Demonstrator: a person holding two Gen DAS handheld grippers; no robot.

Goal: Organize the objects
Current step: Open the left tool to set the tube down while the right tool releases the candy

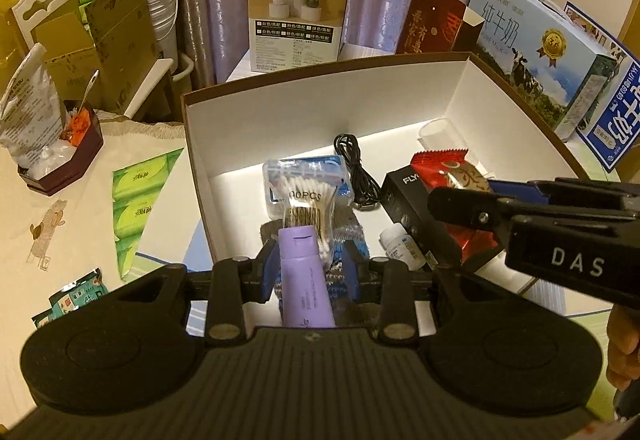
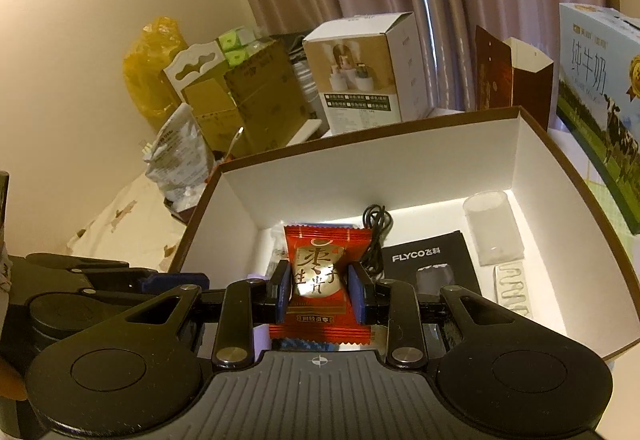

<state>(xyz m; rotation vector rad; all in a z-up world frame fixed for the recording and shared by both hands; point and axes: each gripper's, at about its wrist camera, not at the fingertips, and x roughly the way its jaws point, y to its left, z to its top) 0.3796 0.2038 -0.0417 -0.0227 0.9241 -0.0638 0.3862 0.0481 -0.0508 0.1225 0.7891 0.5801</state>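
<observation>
Your box sits on the counter with most of the small things already in it, so by the look of it you are well into the job. Largest to smallest inside: the black Flyco carton toward the right wall, a clear cup lying near the far right corner, the blue case by the middle, the swab pack over it, a coiled cable toward the far wall, and a little white bottle at the near side.

Two items are in transit. Your left gripper pinches a purple tube, held over the box's near edge. Your right gripper is clamped on a red snack packet, hovering above the box's middle. Neither has been set down yet.

Outside the box, the green tissue packs and a small green sachet lie on the counter to the left; those probably remain.
</observation>
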